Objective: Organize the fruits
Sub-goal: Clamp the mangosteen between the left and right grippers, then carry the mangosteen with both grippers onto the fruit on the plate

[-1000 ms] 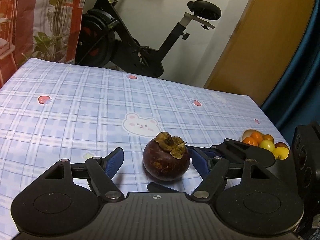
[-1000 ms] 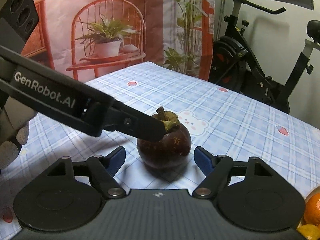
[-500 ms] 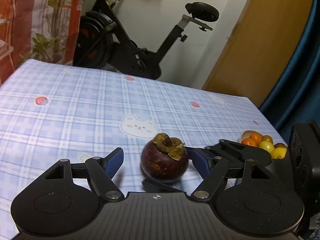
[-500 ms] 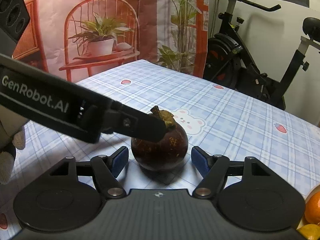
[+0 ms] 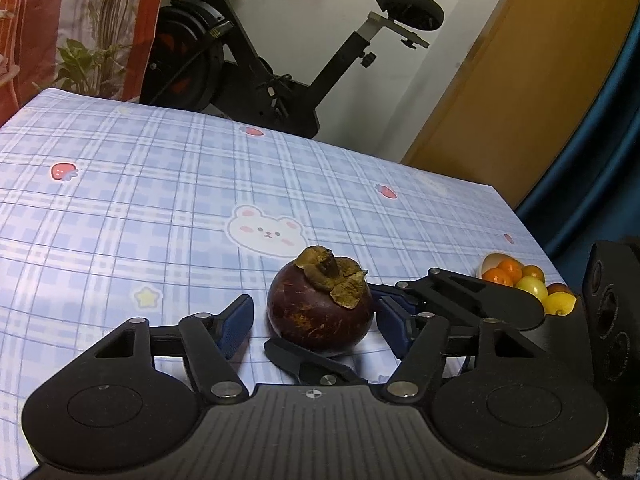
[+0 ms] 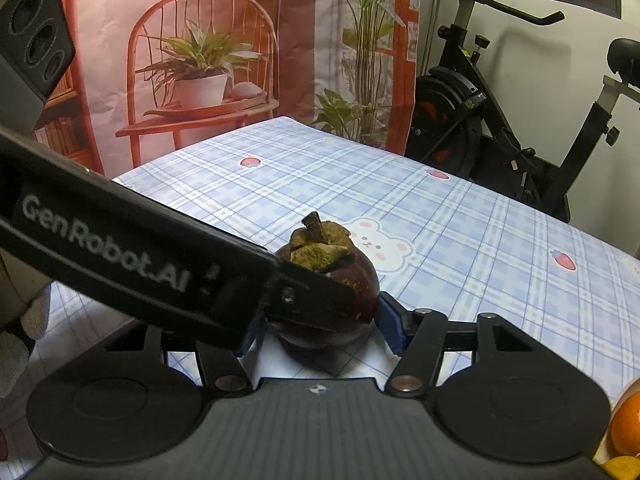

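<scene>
Your left claw (image 5: 316, 322) and right claw (image 6: 320, 330) both straddle the mangosteen (image 5: 320, 312), low in the centre of each frame on the checked worktop (image 5: 160, 200). Both are closing, yet neither pad visibly presses the fruit. The bowl of citrus (image 5: 524, 284) sits at the right edge.
</scene>
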Demonstrator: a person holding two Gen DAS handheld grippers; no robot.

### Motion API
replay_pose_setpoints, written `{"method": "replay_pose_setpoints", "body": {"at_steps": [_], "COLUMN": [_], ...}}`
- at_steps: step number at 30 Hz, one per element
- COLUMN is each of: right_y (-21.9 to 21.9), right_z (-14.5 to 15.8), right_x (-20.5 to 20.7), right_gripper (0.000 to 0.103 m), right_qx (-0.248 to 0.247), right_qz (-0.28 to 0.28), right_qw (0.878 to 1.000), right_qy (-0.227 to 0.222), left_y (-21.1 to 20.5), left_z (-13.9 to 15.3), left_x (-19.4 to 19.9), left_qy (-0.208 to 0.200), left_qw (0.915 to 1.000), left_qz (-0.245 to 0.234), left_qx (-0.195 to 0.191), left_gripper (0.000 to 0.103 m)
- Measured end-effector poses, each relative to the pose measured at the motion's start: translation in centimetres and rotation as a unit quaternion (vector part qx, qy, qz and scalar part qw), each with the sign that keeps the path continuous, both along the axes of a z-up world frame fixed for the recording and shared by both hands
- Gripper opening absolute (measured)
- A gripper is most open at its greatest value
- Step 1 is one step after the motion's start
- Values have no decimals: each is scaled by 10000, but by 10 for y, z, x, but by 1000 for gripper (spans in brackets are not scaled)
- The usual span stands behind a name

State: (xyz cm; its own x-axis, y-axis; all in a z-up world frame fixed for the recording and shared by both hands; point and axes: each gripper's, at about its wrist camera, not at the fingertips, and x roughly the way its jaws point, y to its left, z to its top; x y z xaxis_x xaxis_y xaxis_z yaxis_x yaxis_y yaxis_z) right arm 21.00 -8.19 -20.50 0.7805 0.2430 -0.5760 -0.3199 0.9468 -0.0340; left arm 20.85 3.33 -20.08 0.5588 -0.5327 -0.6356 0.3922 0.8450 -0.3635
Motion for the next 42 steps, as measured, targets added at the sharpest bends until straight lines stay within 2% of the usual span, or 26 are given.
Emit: {"method": "replay_pose_setpoints", "body": {"at_steps": [2, 7, 27, 42], "right_y": [0, -4, -23, -58], "right_z": [0, 2, 12, 47], "right_x": [0, -2, -48, -93], "right_gripper": [62, 62, 62, 62], "right_qx": [17, 135, 453, 707], "right_qz": [-6, -85, -445, -1012], "right_qw": [10000, 9999, 9979, 9920], "right_qy": [4, 41, 125, -266], "left_y": [-1, -9, -34, -86], "left_z": [0, 3, 14, 46], "left_x": [-1, -7, -39, -54], "left_qy": [-10, -132, -107, -453], "left_qw": [10000, 9997, 9990, 9959], "left_qz": [-29, -110, -370, -760], "left_qx": [-24, 173, 230, 204], "left_gripper": [62, 62, 63, 63]}}
